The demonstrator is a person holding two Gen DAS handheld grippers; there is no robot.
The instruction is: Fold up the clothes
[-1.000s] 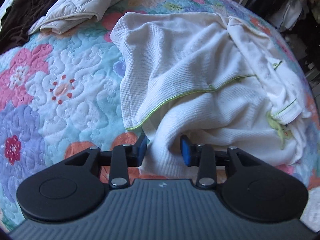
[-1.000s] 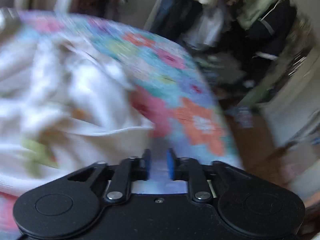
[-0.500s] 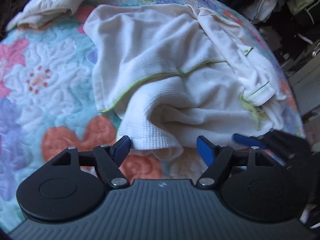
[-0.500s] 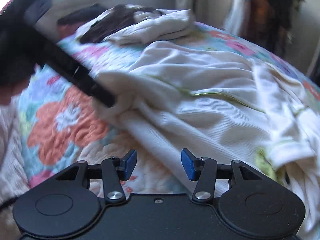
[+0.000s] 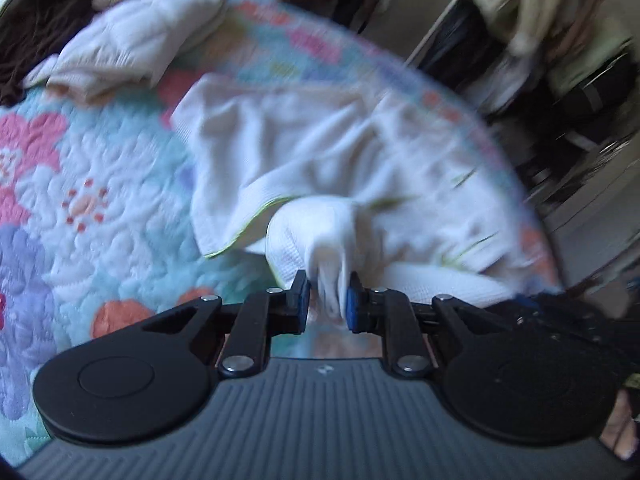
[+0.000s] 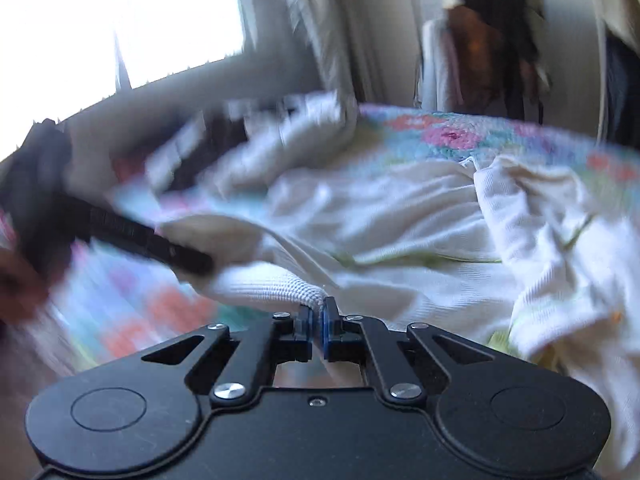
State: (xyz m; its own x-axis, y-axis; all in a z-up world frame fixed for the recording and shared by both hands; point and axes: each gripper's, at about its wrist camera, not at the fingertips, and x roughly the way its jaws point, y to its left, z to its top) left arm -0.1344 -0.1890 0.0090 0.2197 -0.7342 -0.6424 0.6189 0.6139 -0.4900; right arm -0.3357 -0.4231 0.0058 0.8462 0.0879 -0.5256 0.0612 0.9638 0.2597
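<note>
Across the flower-patterned quilted bedspread (image 5: 80,216) lies a crumpled cream waffle-knit garment with thin green piping (image 5: 304,160), bunched and only partly spread. Soft, light and limp by the look of it; likely to sag and drag from any single pinch, so best held at two spots along the ribbed hem and kept taut between them. Left gripper (image 5: 328,298) closing on a gathered fold of that hem, cloth between the blue pads (image 5: 352,304). Right gripper (image 6: 319,326) clamped nearly shut on the ribbed edge further along. Beyond, a folded pale padded jacket (image 5: 140,36) beside a dark brown cloth (image 5: 40,20). No baskets, boxes or other containers visible.
</note>
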